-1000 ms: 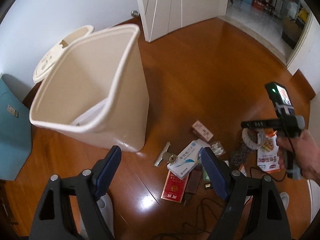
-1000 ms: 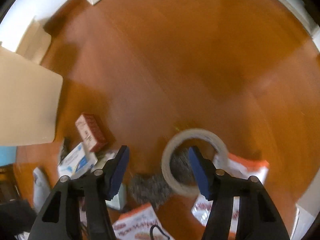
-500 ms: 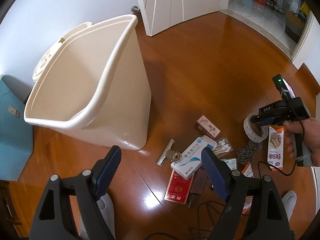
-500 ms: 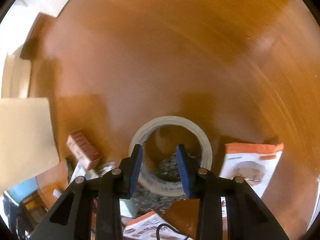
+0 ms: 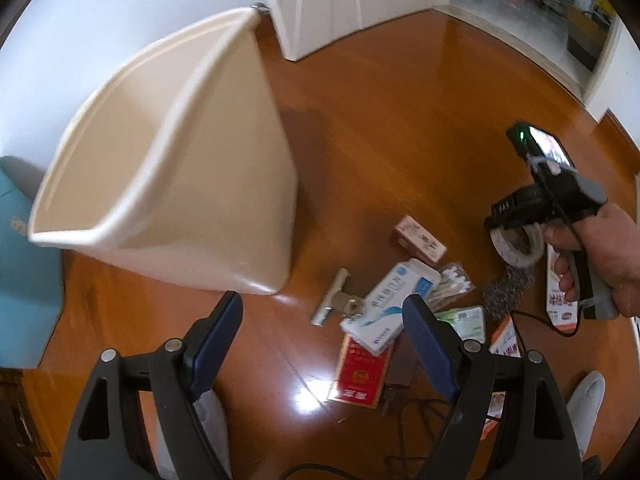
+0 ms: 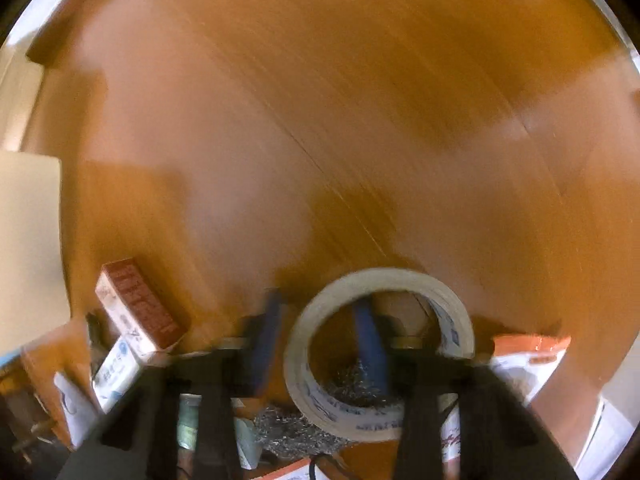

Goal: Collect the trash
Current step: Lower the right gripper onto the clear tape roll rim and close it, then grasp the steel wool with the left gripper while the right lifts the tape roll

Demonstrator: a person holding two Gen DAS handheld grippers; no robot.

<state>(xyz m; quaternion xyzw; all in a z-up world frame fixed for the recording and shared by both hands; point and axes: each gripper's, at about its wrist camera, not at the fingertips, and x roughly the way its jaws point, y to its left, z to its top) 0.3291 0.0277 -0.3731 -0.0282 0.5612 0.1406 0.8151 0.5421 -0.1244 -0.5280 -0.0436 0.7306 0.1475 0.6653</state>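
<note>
Tape roll, beige ring of packing tape with a hollow core [image 6: 380,354], sits on the wooden floor [image 6: 360,120] right of the litter, atop grey steel wool [image 6: 296,432]. Right tool [image 6: 320,344] has just been closing, one finger inside the core, one outside, gripping the near-left wall. Judged light, rigid, smooth; the wall is the sound hold. Left tool [image 5: 322,338] released, empty, near the cream plastic bin [image 5: 224,208].

This is a room in a home. A glossy reddish-brown wooden plank floor [image 5: 400,120] runs to a white panelled door [image 5: 320,4] and plain pale walls, with a tiled room beyond the doorway. A cream plastic wastebasket [image 5: 224,208] stands beside scattered household packaging.
</note>
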